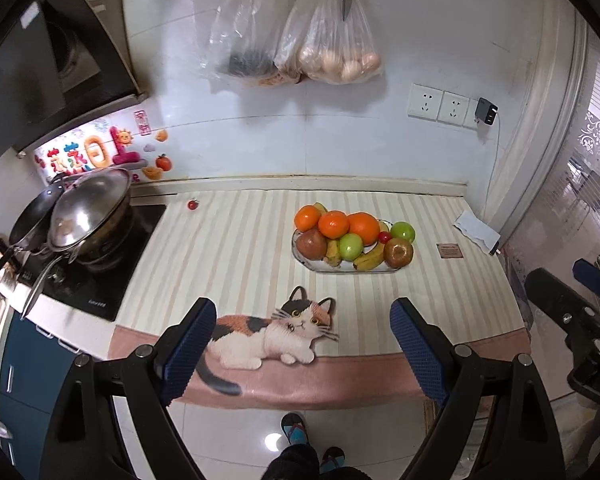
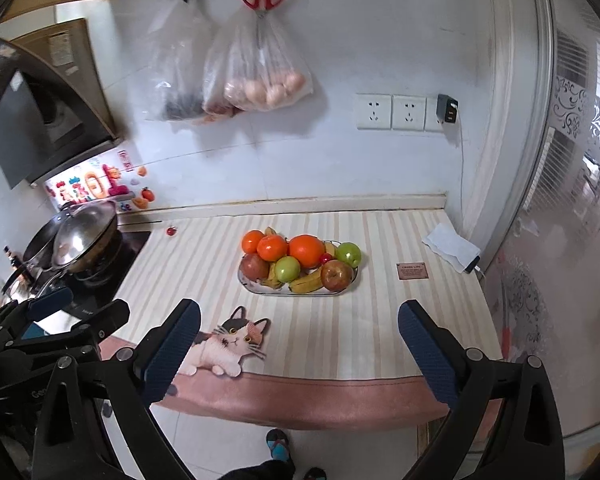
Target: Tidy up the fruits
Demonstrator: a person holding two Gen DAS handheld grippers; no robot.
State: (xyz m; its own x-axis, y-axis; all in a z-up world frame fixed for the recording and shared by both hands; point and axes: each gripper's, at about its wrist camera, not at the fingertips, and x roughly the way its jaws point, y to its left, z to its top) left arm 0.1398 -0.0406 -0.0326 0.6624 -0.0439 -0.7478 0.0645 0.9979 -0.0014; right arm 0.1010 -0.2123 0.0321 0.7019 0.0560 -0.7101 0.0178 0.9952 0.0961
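My feet (image 1: 300,440) getting cut off below, dark bag (image 1: 244,36) hiding blurred contents, label (image 2: 412,271) reading too small.

Small brown label (image 2: 411,271) — print too tiny to read.

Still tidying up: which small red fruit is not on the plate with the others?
The small red fruit lying alone on the striped mat near the stove. The other small red one sits on the plate, wedged among the oranges and apples.
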